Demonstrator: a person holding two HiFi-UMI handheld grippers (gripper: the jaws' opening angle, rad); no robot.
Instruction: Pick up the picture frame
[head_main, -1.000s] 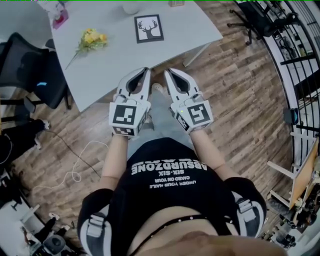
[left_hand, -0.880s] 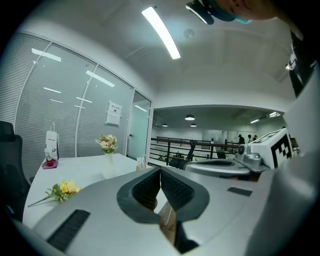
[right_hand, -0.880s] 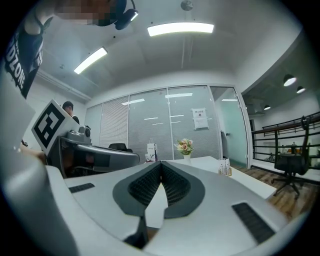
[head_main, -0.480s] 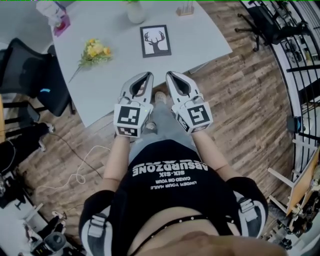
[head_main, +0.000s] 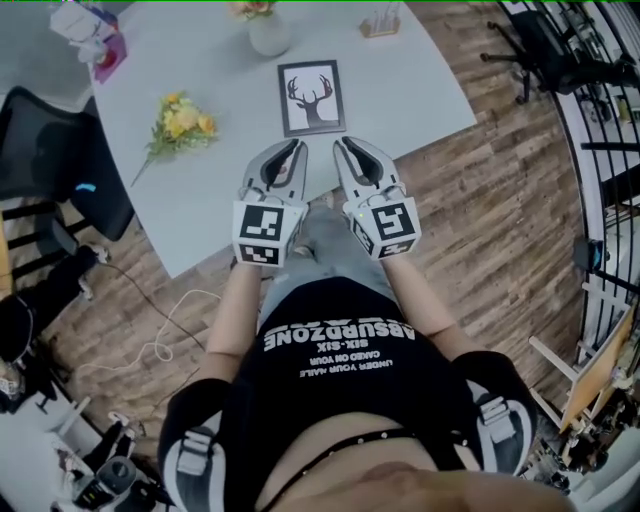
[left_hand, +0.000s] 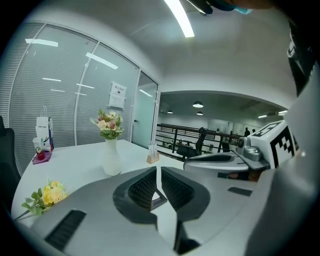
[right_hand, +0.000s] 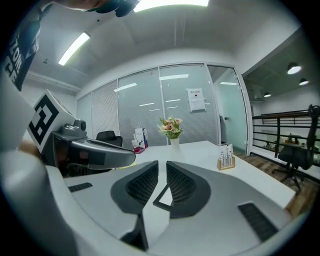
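Picture frame (head_main: 311, 97): we see it flat on the worktop (head_main: 410, 90), just ahead of both grippers, untouched.
Left gripper (head_main: 297, 148): our fingers pressed together, empty.
Right gripper (head_main: 341, 145): our fingers narrowly apart, opening, nothing between them.

Probably "ABSURDZONE" on shirt (head_main: 330, 405)

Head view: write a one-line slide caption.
Left hand-held gripper and right hand-held gripper, its empty jaws opening, hover near the picture frame.
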